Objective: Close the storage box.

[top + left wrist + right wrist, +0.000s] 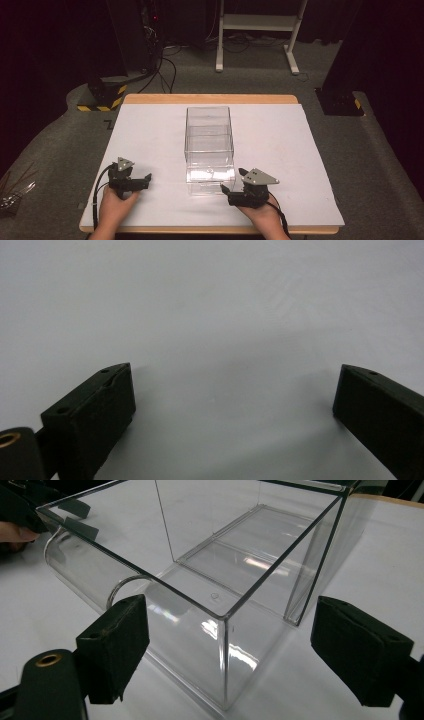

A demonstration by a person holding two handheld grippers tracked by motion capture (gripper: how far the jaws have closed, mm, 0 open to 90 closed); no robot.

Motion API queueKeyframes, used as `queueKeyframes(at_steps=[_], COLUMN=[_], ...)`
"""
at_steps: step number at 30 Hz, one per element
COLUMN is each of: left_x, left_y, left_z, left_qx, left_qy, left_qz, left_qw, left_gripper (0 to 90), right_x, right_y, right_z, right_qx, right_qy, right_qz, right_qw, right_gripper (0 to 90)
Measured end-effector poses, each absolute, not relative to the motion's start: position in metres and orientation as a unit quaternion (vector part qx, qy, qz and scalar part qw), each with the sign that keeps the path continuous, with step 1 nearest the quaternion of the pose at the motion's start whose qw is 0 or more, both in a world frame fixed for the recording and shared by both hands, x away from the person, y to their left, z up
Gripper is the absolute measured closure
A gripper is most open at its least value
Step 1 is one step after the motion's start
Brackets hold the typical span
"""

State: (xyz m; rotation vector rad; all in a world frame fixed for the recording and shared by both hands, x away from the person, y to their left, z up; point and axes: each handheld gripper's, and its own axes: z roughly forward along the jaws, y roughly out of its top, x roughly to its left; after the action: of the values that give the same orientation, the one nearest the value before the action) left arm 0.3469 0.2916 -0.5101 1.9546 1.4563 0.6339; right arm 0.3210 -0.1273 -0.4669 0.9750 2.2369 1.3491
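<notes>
Two hands come in at the near edge of the table, and each one holds a black gripper. On the near left, the left gripper (134, 181) sits over bare white sheet, well apart from the box. Its jaws stand wide with nothing between them, as the left gripper view shows.

Near the right, the right gripper (232, 186) is just beside the near right corner of the clear box (209, 145). Its jaws are wide too, and in the right gripper view that corner of the box (200, 580) sits between them without touching either one.

That box stands upright in the middle of the table, with its top open. You can see right through its walls, and inside it holds nothing but a flat clear floor. A round cutout shows in its near wall.

Under it all lies a white sheet (280, 145) on a wooden table (210, 98). Around the table is grey carpet (370, 165). Far off, the room is dark, with a white frame (257, 30), black stands and some cables on the floor.
</notes>
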Motion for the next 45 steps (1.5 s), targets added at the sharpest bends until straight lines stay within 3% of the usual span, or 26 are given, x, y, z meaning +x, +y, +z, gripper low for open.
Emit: queueKeyframes(at_steps=[19, 29, 45], left_x=[0.347, 0.347, 0.347], left_y=[0.292, 0.292, 0.292], left_z=[-0.51, -0.51, -0.51], left_qx=[0.739, 0.74, 0.739], left_qy=[0.551, 0.55, 0.551], left_qz=[0.236, 0.237, 0.236], left_qw=[0.308, 0.307, 0.308], left_gripper=[3.5, 3.6, 3.6], right_x=[0.331, 0.323, 0.338], right_y=[-0.127, -0.14, -0.14], right_z=[-0.465, -0.469, -0.467], right_qx=[0.344, 0.36, 0.365], right_qy=[0.801, 0.795, 0.796], right_qz=[0.458, 0.455, 0.451], right_qw=[0.172, 0.174, 0.175], right_gripper=[15.6, 21.5, 22.3])
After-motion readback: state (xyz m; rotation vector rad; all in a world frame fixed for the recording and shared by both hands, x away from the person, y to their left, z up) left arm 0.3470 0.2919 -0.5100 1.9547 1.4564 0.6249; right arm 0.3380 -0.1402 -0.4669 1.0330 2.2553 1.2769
